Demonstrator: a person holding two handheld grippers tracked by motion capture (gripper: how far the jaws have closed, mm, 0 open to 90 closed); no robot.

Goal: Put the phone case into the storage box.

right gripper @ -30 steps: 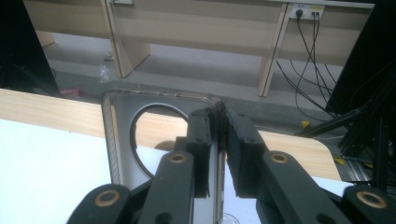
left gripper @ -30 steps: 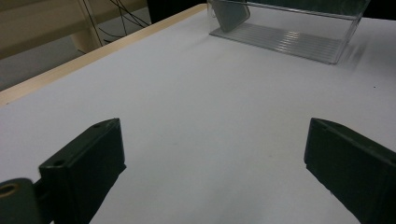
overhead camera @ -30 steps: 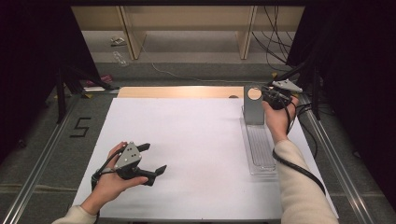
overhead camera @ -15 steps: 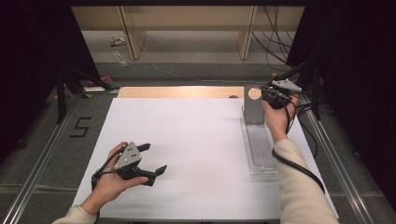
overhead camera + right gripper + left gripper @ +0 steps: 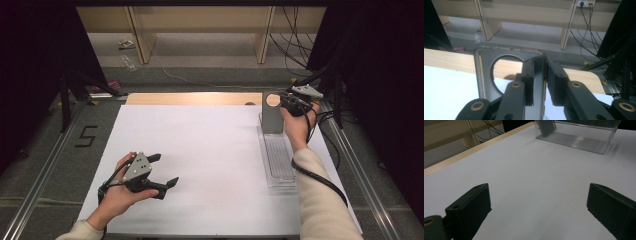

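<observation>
The right gripper [image 5: 291,102] stands at the far right of the table, its 2 jaws pinched on the top edge of a grey plate [image 5: 271,116] that stands upright at the far end of a clear tray [image 5: 278,161]. In the right gripper view the jaws clamp the plate [image 5: 509,53] just right of its round hole, at the upper corner. The plate looks thin, flat and rigid, probably sheet metal or hard plastic, so it should be light and should not bend. Its smooth faces may slip, and a grip at 1 corner lets it swing, so a hold nearer the middle of the top edge would likely be steadier. The tray [image 5: 584,138] looks like thin clear plastic, light enough to shift if the plate drags on it.

The left gripper [image 5: 157,171] rests low on the white sheet [image 5: 210,150] near the front left, jaws wide apart and holding nothing; the left gripper view shows bare sheet between them
</observation>
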